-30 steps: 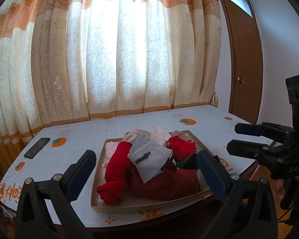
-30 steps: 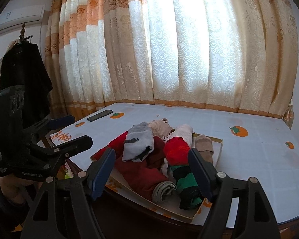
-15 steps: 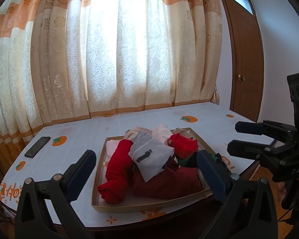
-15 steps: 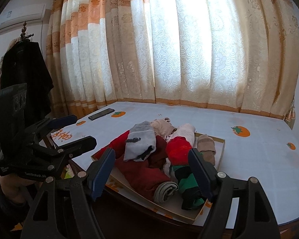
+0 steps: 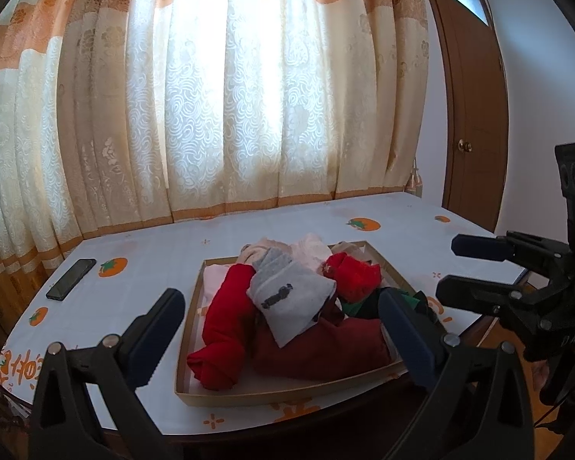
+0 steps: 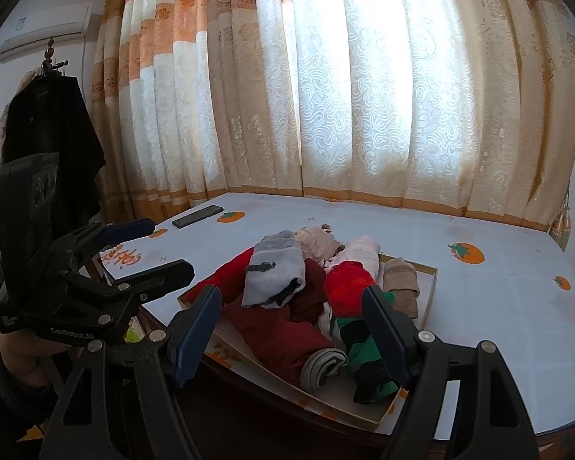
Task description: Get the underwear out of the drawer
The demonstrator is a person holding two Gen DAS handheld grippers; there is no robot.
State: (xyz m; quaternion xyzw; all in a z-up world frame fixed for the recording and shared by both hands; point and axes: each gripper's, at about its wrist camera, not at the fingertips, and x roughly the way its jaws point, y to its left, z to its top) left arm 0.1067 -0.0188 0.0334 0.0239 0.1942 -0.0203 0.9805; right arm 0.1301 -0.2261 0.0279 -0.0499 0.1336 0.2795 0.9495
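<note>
Legible writing: "DAS" on the body of the right gripper [image 5: 446, 266]; small white lettering on the left gripper [image 6: 170, 247] body, too blurred to read. Orange characters are printed on the tablecloth [image 5: 165, 253], unreadable.

Both grippers [image 5: 280, 306] [image 6: 291, 303] stand wide open and empty, short of the table edge, touching nothing.

The underwear pile [image 5: 287, 303] fills a shallow cardboard drawer [image 5: 189, 316] at the table's near edge: grey folded piece [image 6: 272, 272] on top, red and maroon pieces beneath, green-black roll [image 6: 364, 360] at the front.

A black phone [image 5: 71, 279] lies well apart on the cloth. Curtains [image 5: 230, 96] hang behind; door [image 5: 475, 115] at the right; dark jacket [image 6: 46, 134] hangs at the left.
</note>
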